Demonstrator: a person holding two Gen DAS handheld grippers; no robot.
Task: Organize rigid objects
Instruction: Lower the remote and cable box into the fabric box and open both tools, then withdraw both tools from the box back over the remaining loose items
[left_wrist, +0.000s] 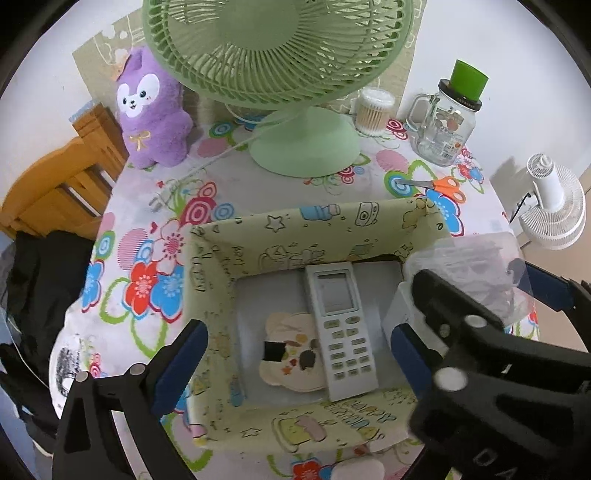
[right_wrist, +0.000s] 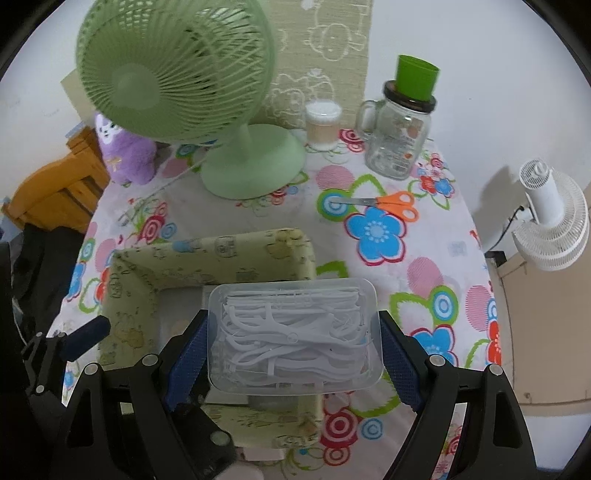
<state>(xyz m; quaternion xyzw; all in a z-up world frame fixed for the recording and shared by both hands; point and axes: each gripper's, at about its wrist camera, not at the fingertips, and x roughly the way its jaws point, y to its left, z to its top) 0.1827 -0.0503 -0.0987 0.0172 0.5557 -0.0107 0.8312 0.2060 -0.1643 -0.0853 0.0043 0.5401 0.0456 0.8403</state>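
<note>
Remote (left_wrist: 341, 332) lies in fabric bin (left_wrist: 221, 258), fingers (left_wrist: 184, 354) apart.

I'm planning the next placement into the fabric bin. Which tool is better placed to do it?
Right. The right tool already grips the clear box of floss picks above the fabric bin. The left tool is open and empty over the remote.

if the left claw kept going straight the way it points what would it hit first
Most likely the white remote control lying in the open fabric storage box, or the box floor beside it. The left claw is open and empty; depth is hard to judge.
</note>
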